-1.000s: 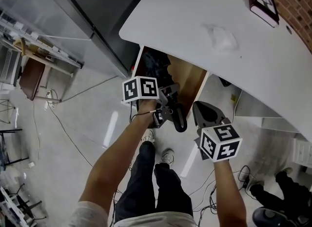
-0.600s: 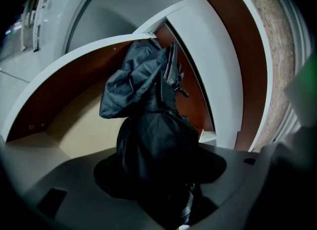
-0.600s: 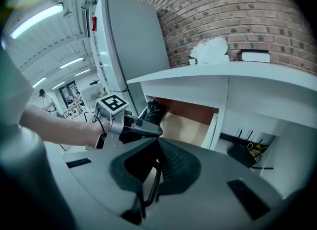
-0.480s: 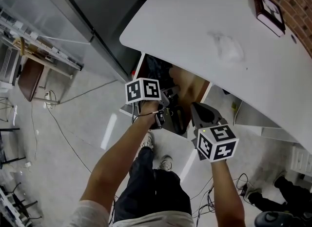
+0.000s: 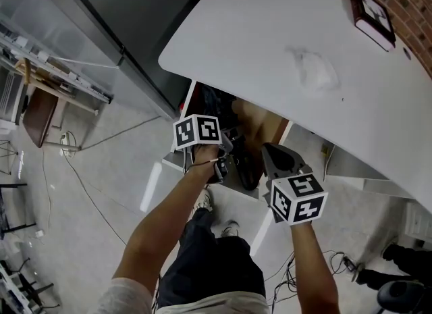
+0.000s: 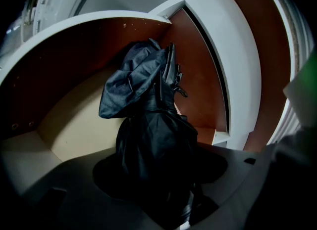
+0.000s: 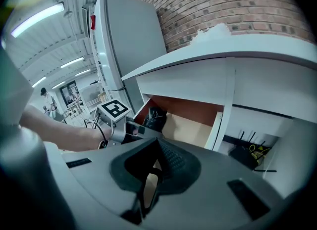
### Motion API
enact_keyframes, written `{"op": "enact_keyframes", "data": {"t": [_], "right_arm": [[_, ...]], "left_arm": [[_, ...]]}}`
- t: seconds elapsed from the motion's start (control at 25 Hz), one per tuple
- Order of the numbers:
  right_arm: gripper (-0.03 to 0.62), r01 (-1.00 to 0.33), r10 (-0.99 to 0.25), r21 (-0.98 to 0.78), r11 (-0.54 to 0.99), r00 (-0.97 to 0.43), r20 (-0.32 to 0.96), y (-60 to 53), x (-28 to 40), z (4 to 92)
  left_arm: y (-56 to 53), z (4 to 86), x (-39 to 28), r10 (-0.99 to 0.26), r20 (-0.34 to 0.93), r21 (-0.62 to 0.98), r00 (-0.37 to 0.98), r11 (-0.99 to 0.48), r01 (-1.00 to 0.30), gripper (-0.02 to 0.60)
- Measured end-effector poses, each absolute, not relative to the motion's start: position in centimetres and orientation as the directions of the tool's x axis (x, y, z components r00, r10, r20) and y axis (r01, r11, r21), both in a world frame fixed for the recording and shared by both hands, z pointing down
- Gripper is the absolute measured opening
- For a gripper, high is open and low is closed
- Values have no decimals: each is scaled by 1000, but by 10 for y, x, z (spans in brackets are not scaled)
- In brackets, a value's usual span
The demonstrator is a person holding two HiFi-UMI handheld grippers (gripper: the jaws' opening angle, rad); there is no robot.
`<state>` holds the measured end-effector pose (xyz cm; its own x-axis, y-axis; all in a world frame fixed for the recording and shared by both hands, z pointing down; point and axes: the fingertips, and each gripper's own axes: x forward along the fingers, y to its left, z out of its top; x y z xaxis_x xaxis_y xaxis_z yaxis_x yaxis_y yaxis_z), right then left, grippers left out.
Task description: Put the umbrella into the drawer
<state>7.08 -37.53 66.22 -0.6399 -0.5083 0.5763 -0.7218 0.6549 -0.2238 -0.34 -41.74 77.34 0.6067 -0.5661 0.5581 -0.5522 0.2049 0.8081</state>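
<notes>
A black folded umbrella [image 6: 148, 140] sticks out of my left gripper [image 6: 158, 179], which is shut on it. Its loose canopy end [image 6: 138, 78] reaches over the open wooden drawer [image 6: 69, 120]. In the head view the left gripper [image 5: 233, 161] holds the umbrella [image 5: 246, 171] at the drawer's [image 5: 268, 122] front, under the white table [image 5: 270, 15]. My right gripper [image 5: 275, 159] hovers just right of it, outside the drawer's front right corner. Its jaws are together with nothing in them, as the right gripper [image 7: 148, 184] view shows.
A dark-framed flat object [image 5: 372, 14] and a crumpled clear wrapper [image 5: 312, 63] lie on the table. A tall grey cabinet [image 5: 128, 15] stands left of the drawer. The person's feet [image 5: 229, 217] and cables [image 5: 300, 262] are on the floor below.
Both grippers have sunk and come closer to the drawer. The umbrella has gone lower with the left gripper, over the drawer's front.
</notes>
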Motion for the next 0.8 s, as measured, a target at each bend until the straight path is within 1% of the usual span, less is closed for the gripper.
{"op": "enact_keyframes", "data": {"t": [0.24,0.56,0.8], "right_arm": [[3,-728,-511,-228,647,-636,579,-379,71,666],[3,-727,-501,-233,646,-634,589,-378,68,672],[3,-727,-496,-230,647,-631,596,-376,69,672]], "left_arm": [[-418,776,-3,-573,533,826,623,192,-531,305],[-418,776,-1,-581,504,841,639,163,-516,341],[-415,777,-2,-572,519,831,635,162,-533,365]]}}
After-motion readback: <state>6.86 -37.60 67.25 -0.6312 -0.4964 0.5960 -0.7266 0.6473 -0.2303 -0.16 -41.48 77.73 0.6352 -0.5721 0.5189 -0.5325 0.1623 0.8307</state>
